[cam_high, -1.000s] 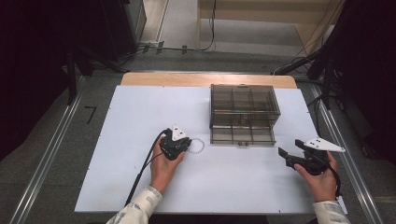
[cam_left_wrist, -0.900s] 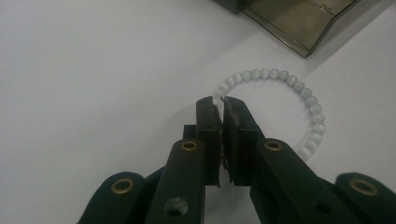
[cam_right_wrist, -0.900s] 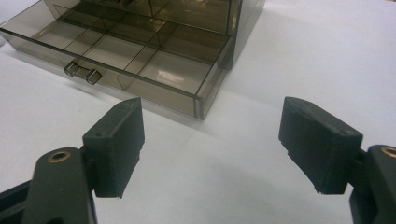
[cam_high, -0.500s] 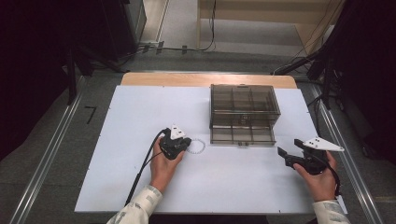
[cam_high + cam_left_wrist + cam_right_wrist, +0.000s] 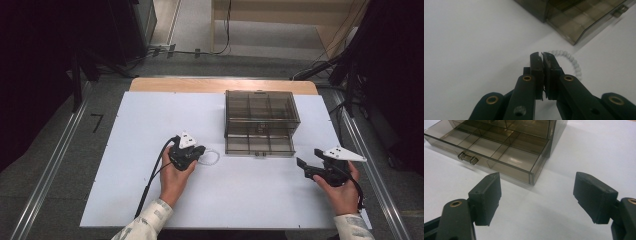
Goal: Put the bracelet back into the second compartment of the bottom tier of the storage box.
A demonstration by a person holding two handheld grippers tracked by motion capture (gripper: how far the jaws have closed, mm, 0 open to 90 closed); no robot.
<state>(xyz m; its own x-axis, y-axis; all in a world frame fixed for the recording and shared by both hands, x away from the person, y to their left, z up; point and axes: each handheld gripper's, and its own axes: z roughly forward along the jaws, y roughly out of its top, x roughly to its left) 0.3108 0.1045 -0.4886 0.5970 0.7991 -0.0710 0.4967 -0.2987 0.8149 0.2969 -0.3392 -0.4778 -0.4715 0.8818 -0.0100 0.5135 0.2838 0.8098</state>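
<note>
Right gripper (image 5: pixel 537 202) poised before a smoked plastic drawer box (image 5: pixel 506 145) on a white bench (image 5: pixel 594 147).
Its black jaws stand wide apart at 7 and 4 o'clock; the box's pulled-out drawer, divided into compartments, sits at 11 o'clock, its clear handle (image 5: pixel 468 157) toward 10 o'clock.

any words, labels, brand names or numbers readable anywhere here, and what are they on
None can be read.
The smoky plastic drawer box carries no label or print.
The white bead bracelet is plain.
The left claw and right claw show no brand marks.
A dark hook-shaped mark on the floor by the white table is not clearly a character.
</note>
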